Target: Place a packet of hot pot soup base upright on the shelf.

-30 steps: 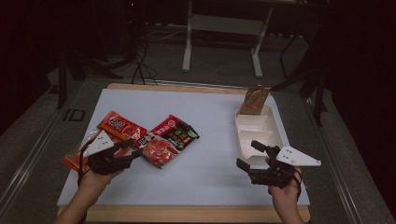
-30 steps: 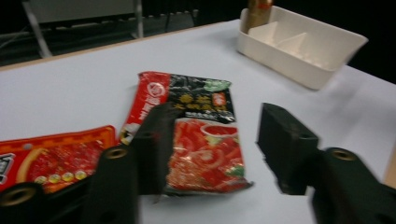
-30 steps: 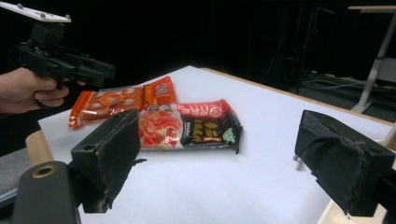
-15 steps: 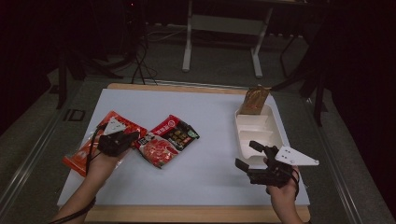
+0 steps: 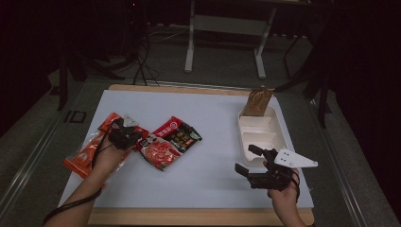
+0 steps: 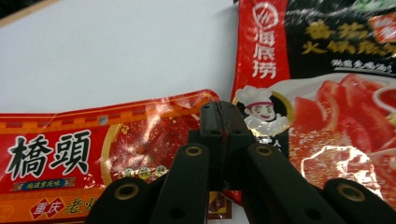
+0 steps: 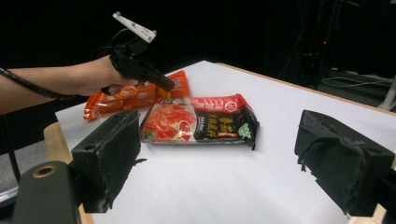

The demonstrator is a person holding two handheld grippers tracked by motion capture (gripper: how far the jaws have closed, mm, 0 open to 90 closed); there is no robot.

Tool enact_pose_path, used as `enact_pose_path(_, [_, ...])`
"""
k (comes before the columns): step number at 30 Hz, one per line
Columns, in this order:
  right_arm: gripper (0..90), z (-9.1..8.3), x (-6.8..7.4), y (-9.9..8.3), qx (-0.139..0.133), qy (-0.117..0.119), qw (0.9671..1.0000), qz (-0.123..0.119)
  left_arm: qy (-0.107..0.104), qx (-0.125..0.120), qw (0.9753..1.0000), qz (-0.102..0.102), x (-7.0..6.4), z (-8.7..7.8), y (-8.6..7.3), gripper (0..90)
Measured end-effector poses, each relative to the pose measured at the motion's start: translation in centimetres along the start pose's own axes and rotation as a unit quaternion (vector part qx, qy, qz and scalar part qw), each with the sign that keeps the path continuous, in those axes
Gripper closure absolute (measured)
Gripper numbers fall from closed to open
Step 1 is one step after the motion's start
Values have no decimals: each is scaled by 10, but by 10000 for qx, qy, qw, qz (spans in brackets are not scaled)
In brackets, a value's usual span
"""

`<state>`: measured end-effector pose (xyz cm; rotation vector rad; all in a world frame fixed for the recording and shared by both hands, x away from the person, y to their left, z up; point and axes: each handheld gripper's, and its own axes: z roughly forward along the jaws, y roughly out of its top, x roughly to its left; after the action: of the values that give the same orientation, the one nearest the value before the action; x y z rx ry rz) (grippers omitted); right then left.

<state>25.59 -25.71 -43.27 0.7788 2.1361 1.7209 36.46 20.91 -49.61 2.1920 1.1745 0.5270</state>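
A: What is the left gripper (image 6: 218, 122) doing?

B: Its jaws are pressing together, tips resting over the edge of the orange-red seasoning packet (image 6: 93, 149), right where it is meeting the red-and-black hotpot base packet (image 6: 327, 93). I cannot tell whether any film is actually being pinched between them.

A: And where is that packet lying on the white table (image 5: 208, 165)?

B: In the high view it is sitting at about nine o'clock from the table's middle, with the left gripper (image 5: 124, 134) over its near corner.

A: And the right gripper (image 5: 257, 166)?

B: It is hovering with jaws apart at about five o'clock, just beside the white divided tray (image 5: 257, 135), holding nothing.

A: What is the risk?

B: I judge the glossy film is likely to slip out if the bite is shallow, or the neighbouring hotpot packet may be dragged along, since the two are touching.
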Motion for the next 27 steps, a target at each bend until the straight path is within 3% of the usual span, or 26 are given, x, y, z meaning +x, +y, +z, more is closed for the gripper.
enact_pose_path(6, [141, 0, 0, -1, -10, 39, 10000, 3, 14, 204, 9998, -53, 2, 10, -2, 900])
enact_pose_path(12, [142, 0, 0, -1, -2, 73, 10000, 6, 1, 254, 9996, -127, 4, 15, -3, 900])
enact_pose_path(20, [143, 1, -3, -3, 42, 82, 9999, 66, 16, 434, 9991, 17, 5, 23, -3, 900])
enact_pose_path(22, [143, 1, -2, -3, 52, 84, 9999, 55, -24, 397, 9992, -70, 5, 23, -4, 900])
enact_pose_path(27, [143, 1, -2, -2, 49, 122, 9999, 63, -154, 430, 9989, 120, -8, 19, -7, 900])
